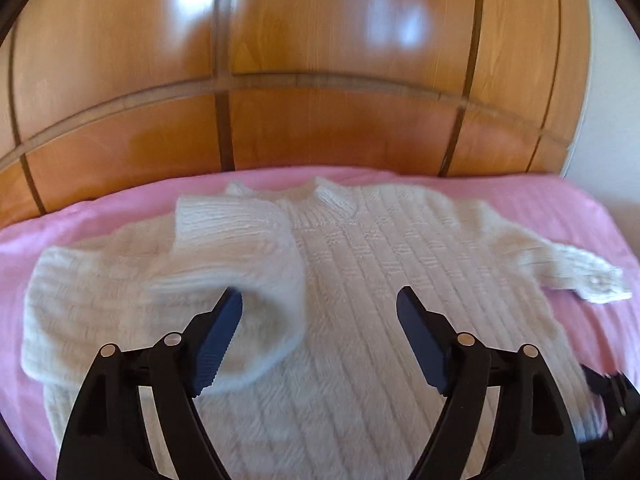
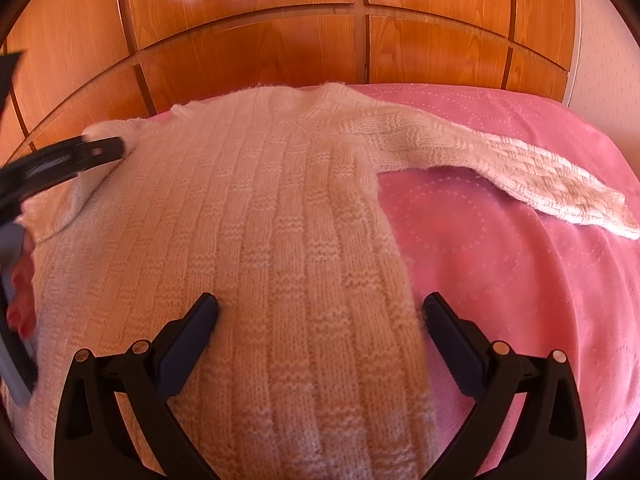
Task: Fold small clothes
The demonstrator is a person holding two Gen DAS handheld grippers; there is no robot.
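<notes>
A small cream knitted sweater [image 1: 380, 280] lies flat on a pink bedspread [image 1: 560, 208], collar toward the headboard. Its left sleeve [image 1: 236, 240] is folded over onto the body; its right sleeve [image 2: 500, 168] stretches out to the right on the spread. My left gripper [image 1: 320, 304] is open just above the sweater, its left finger beside the folded sleeve's loop. My right gripper [image 2: 320, 308] is open over the sweater's right side edge [image 2: 400, 264], one finger over the knit and one over the spread. Neither holds anything.
A glossy wooden headboard [image 1: 320, 80] runs along the bed's far side. The left gripper and the hand holding it [image 2: 24, 272] show at the left of the right wrist view. The right gripper's tip [image 1: 608, 392] shows low right in the left view.
</notes>
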